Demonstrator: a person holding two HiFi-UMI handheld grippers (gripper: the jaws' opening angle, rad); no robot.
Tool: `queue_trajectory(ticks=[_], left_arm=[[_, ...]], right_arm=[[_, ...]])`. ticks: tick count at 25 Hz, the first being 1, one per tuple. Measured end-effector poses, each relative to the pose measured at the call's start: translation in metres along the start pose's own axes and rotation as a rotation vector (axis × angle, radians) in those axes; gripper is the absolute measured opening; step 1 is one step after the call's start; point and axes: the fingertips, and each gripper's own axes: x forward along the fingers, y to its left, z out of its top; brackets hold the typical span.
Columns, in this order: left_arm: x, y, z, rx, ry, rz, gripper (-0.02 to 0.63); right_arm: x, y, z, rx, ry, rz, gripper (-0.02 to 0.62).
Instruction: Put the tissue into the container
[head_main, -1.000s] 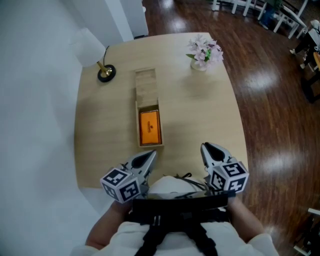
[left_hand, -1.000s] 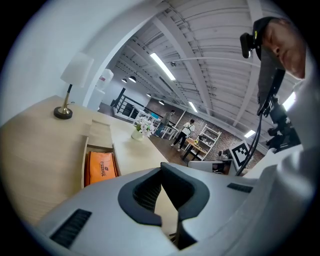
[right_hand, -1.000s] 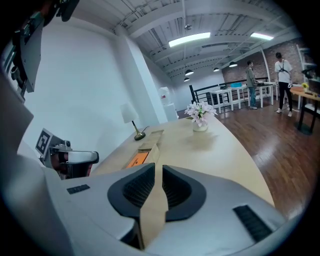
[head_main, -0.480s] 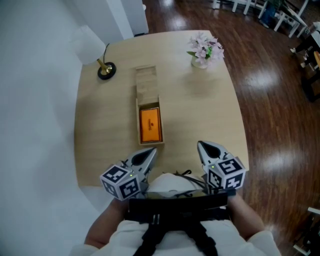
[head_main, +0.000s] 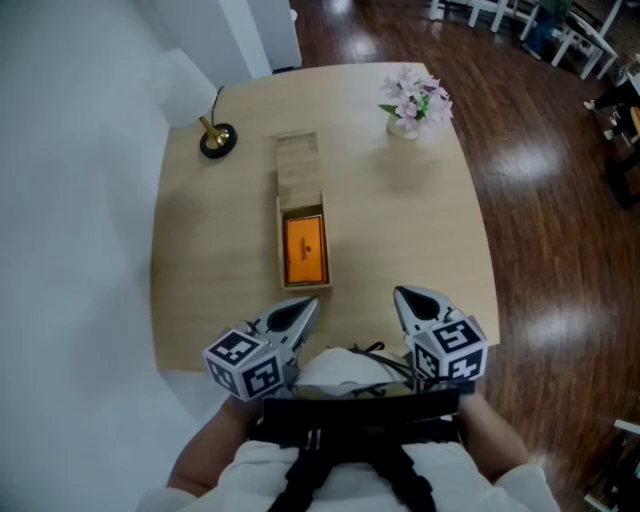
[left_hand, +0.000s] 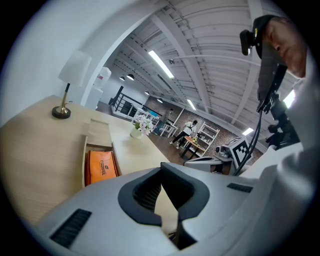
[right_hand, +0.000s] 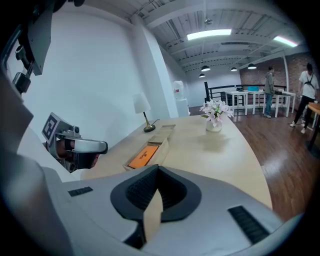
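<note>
Head view: looks done, with the tissue pack (head_main: 305, 250) lying inside the box (head_main: 281, 250), the left gripper (head_main: 306, 306) at its 6 o'clock and the right gripper (head_main: 404, 297) at 4 o'clock. Left gripper view: jaws together, holding nothing. Right gripper view: likewise closed and empty, leaving perhaps only the lid (head_main: 299, 165) to slide back.

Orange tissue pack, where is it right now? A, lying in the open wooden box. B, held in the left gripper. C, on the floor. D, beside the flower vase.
A: the orange tissue pack lies in the open end of the wooden box mid-table, while the left gripper and right gripper are shut and empty.
</note>
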Motion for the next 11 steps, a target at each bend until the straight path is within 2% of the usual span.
queue_trajectory(ticks=[11], left_arm=[[-0.0075, -0.0015, -0.0047, 0.008, -0.006, 0.038, 0.0]], right_arm=[[-0.002, 0.0037, -0.0105, -0.023, 0.026, 0.006, 0.0]])
